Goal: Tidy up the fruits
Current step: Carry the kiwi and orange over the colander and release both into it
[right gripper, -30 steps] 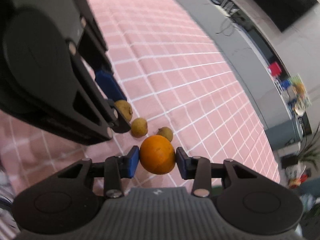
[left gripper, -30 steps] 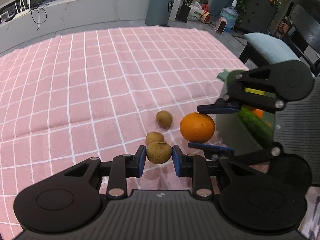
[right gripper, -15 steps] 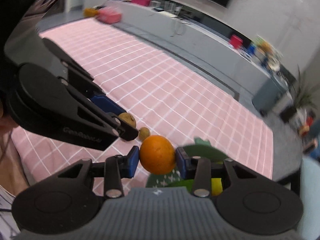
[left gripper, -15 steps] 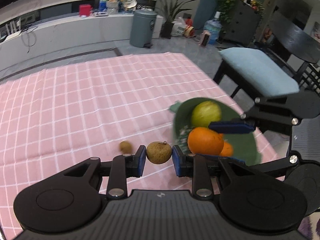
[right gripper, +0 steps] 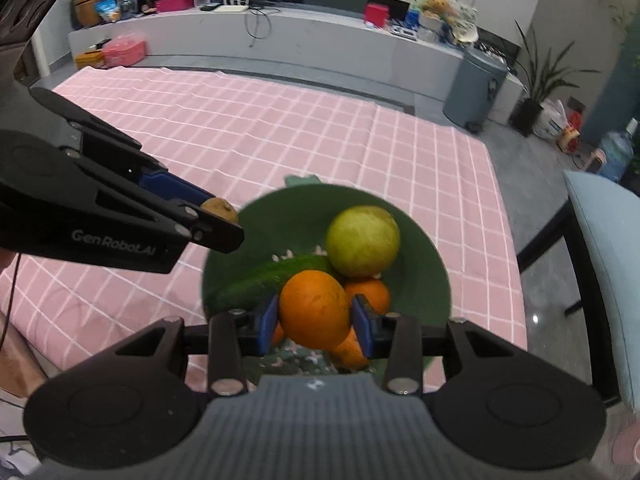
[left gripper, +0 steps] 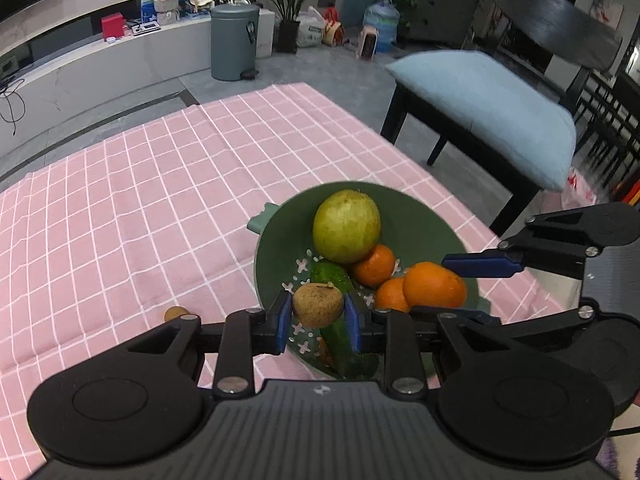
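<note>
Both tongs have travelled from the bare checked cloth, where the loose fruit lay a second ago, to a spot above the green bowl (left gripper: 276, 240), each carrying its fruit along; the bowl, barely in view earlier, now fills the near middle of both views.

Beyond the worktop the room shows a long pale counter (right gripper: 320, 36) along the far wall, crowded with boxes, cables and small clutter; a grey pedal bin (left gripper: 234, 42) stands on the grey floor at its right end, with a potted plant (left gripper: 290, 12) and a water bottle (left gripper: 382, 20) further right; a dark chair with a light blue cushion (left gripper: 488, 108) sits just off the worktop's right edge.

A pink tablecloth (left gripper: 140, 200) with a white grid covers the worktop, creased in long folds; the bowl rests on it near the right edge, holding a large yellow-green fruit (left gripper: 346, 226), a cucumber (left gripper: 340, 332) and small oranges (left gripper: 374, 265).

Over the bowl, the right tongs (right gripper: 315, 318) are clamped on a large orange (right gripper: 314, 310), blue pads pressed to both its sides; the left tongs (left gripper: 317, 316) are closed tight on a small brown fruit (left gripper: 318, 305), held above the bowl's near left part.

One more small brown fruit (left gripper: 176, 313) lies on the cloth, left of the bowl.
</note>
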A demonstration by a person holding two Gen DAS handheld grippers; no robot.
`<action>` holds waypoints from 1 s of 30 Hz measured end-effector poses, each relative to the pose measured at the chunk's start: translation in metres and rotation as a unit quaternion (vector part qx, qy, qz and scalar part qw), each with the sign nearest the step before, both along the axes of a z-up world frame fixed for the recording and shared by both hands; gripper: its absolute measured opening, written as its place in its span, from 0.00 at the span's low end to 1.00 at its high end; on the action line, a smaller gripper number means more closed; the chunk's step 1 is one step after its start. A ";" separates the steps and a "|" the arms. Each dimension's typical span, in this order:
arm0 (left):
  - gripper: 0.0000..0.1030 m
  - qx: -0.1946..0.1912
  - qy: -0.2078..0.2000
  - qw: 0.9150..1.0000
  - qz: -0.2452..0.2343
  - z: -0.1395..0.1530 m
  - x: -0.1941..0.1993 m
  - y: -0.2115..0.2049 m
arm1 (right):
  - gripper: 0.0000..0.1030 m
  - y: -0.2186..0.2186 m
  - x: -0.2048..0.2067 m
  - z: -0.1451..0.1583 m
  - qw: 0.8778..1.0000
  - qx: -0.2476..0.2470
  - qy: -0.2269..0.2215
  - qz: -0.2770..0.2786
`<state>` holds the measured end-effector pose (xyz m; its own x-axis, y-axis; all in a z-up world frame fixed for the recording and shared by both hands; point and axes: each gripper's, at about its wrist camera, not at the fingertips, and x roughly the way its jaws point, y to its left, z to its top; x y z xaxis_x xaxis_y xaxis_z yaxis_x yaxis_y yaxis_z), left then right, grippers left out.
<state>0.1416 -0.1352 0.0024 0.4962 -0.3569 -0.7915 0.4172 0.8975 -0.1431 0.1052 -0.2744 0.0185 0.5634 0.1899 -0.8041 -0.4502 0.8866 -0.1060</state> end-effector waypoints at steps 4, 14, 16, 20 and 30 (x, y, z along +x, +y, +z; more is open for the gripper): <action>0.30 0.030 0.003 0.999 -0.010 -0.009 0.005 -0.009 | 0.36 -0.004 0.008 -0.012 1.000 0.005 0.009 -0.014; 0.30 0.053 0.016 0.998 -0.019 -0.029 0.021 -0.019 | 0.36 -0.008 0.020 -0.032 0.999 0.013 0.031 -0.027; 0.30 0.051 0.019 0.998 -0.018 -0.028 0.023 -0.018 | 0.36 -0.009 0.021 -0.035 0.999 0.014 0.035 -0.027; 0.31 0.053 0.023 0.998 -0.012 -0.031 0.027 -0.018 | 0.36 -0.009 0.024 -0.039 0.999 0.012 0.040 -0.029; 0.38 0.061 0.023 0.998 -0.001 -0.034 0.030 -0.018 | 0.39 -0.008 0.025 -0.046 0.999 0.001 0.041 -0.026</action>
